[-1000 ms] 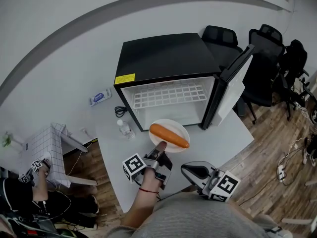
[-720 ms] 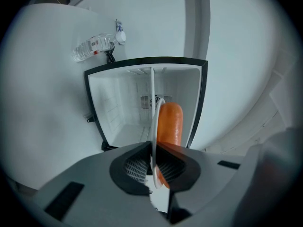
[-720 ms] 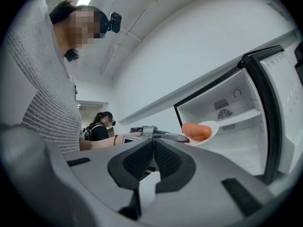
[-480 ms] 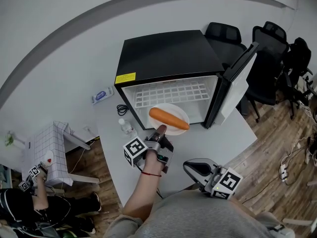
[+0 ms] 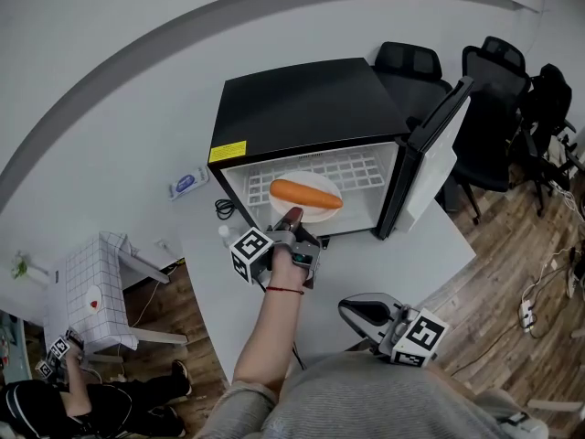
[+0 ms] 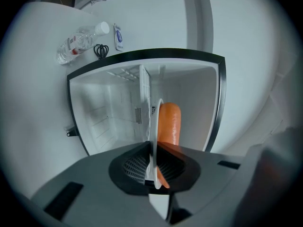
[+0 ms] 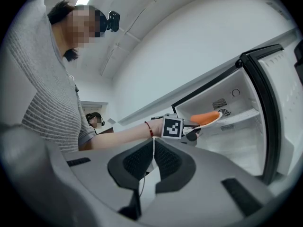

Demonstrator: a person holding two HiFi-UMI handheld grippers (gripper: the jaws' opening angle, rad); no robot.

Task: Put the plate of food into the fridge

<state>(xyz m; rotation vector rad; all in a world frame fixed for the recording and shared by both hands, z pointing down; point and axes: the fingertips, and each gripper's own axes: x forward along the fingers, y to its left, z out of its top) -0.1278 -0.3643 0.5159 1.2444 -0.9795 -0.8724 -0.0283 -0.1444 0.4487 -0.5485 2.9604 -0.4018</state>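
On the table's (image 5: 402,254) back half stands a small black fridge (image 5: 302,108), its door (image 5: 430,154) swung wide open toward the right edge. At the fridge's open front, the left gripper (image 5: 291,219) holds out a white plate (image 5: 320,211) with a long orange piece of food (image 5: 306,194) lying across it. The plate sits level, partway into the opening and above the front of the white wire shelf (image 5: 356,167); whether it touches the shelf I cannot tell.

From the left gripper view, the jaws are pinching the near rim of the plate (image 6: 152,141), which shows edge-on between them, with the food (image 6: 169,124) on one face and the fridge's white inside behind it. The person's bare forearm with a red cord at the wrist reaches from the table's near edge to that gripper.

Close to the person's body at the near edge, the right gripper (image 5: 361,314) hangs well apart from the fridge. Its own view shows the jaws (image 7: 154,157) pressed together with nothing between them, and beyond them the left gripper (image 7: 189,129) carrying the plate (image 7: 215,121) in front of the shelf.

Beside the fridge's left front corner lies a clear water bottle (image 6: 78,41) with a white cap, and a coiled black cable (image 6: 100,50) is just next to it. Black office chairs (image 5: 494,71) stand behind the open door, off the table's far right corner.
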